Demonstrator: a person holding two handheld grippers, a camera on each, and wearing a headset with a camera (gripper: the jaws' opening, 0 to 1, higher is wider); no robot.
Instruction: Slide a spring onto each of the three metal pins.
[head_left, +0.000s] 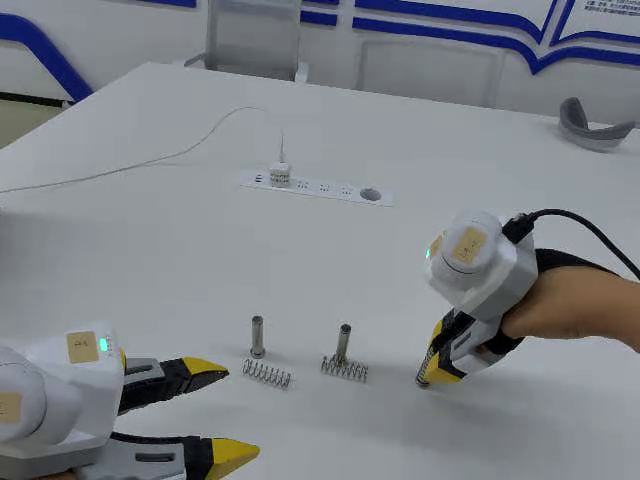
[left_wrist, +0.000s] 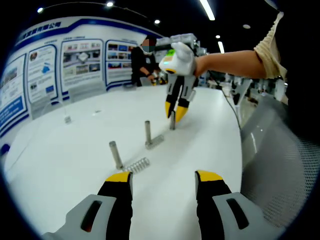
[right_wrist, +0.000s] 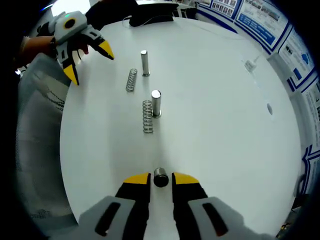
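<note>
Left gripper (head_left: 240, 412) sat closest, bottom-left corner of the head view, yellow-tipped jaws spread wide apart, nothing between them, tips just above the white surface (head_left: 150, 260). Its own view had the jaws (left_wrist: 164, 175) pointing along the row of pins.

Left pin (head_left: 257, 335) stood upright, bare. Left spring (head_left: 267, 374) lay flat on the surface just in front of its base; touching or not, could not tell. Middle pin (head_left: 344, 342) also stood upright and bare, with the middle spring (head_left: 344, 369) lying flat just beside its base. Third pin (right_wrist: 160, 178) stood upright at the right end of the row, its round top seen end-on in the right gripper view.

Right gripper (head_left: 428, 378) came down on that third pin, jaws narrowed around it, one yellow tip on either side and apparently against it. Something coil-like showed at the tips in the head view, too small to say whether a spring was on the pin. A hand (head_left: 580, 300) in a black strap held this gripper.

Further back on the surface lay a white power strip (head_left: 315, 186) with a white plug (head_left: 280, 172) in it, and a thin white cable (head_left: 170, 157) ran off to the left. Grey curved object (head_left: 595, 128) lay at the far right edge. A grey chair (head_left: 255, 35) stood behind the surface, and a person (left_wrist: 142, 60) stood by the wall posters in the left gripper view.
</note>
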